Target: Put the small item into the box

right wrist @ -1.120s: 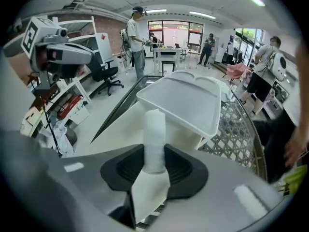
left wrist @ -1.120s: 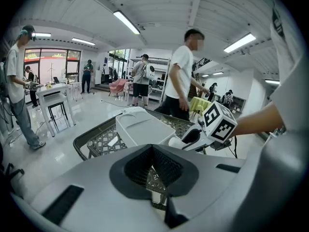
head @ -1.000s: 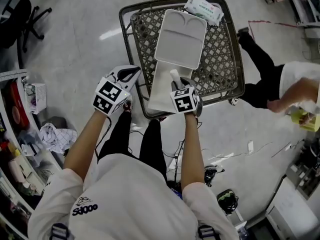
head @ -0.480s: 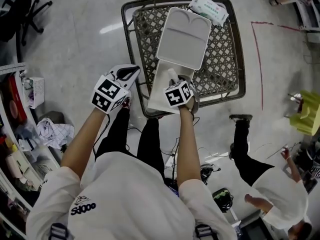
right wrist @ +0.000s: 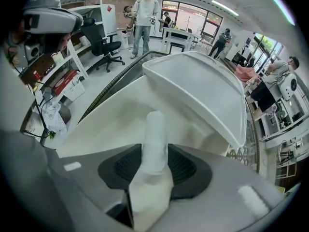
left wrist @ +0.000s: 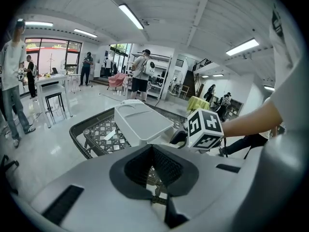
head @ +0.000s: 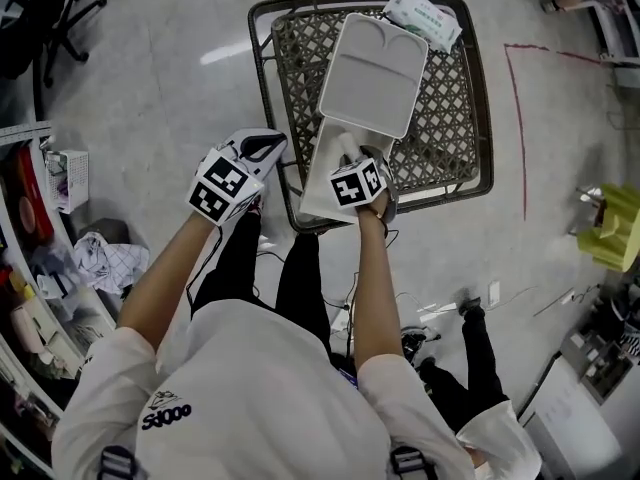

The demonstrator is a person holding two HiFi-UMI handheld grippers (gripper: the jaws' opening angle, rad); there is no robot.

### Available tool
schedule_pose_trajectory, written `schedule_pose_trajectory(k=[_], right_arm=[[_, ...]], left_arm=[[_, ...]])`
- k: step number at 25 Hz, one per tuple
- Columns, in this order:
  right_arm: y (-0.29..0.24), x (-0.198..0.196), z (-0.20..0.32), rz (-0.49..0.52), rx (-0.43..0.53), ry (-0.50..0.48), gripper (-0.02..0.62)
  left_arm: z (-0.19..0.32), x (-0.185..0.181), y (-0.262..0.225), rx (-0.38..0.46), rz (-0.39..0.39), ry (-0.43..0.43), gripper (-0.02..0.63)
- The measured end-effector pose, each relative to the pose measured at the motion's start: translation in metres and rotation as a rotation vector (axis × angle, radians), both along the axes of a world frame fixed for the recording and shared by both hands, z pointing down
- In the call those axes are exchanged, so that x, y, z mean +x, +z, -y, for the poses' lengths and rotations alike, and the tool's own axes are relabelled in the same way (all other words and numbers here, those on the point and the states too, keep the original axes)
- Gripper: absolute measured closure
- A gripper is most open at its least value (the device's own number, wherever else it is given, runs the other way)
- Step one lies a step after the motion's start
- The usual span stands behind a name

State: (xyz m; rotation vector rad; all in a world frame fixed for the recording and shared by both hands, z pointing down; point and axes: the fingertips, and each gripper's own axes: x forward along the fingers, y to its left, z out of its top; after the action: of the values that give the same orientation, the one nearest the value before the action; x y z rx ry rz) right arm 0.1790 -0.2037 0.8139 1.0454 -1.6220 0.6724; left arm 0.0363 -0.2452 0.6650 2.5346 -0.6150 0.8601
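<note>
Over the open white box (head: 312,190) on the lattice table (head: 445,108): right gripper (head: 352,156) points steeply down into it. Its fingers have just been opening and now sit slack around the small white item (right wrist: 154,139). The item stands between them, tip aimed into the box, in front of the open lid (head: 372,68). Left gripper (head: 265,146) hangs just off the table's near-left edge, fingers closed on nothing. Wipes pack (head: 424,16) lies at the table's far corner.

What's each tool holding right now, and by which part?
Left tool: nothing, jaws together. Right tool: jaws have just been opening around the small white item's wider end, over the open box; the grip looks released.
</note>
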Motion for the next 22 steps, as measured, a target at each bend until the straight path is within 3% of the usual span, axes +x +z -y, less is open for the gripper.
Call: schedule_pose_trajectory(k=[12,22], right_arm=[[-0.038,0.007,-0.002,0.007,0.094,0.012,0.405],[-0.118,0.039,-0.005,0.029,0.243,0.13,0.505]], left_arm=[[-0.003,0.005,-0.017,0.029,-0.007,0.026,0.601],[0.0,0.021,-0.053,0.078,-0.056,0.026,0.601]])
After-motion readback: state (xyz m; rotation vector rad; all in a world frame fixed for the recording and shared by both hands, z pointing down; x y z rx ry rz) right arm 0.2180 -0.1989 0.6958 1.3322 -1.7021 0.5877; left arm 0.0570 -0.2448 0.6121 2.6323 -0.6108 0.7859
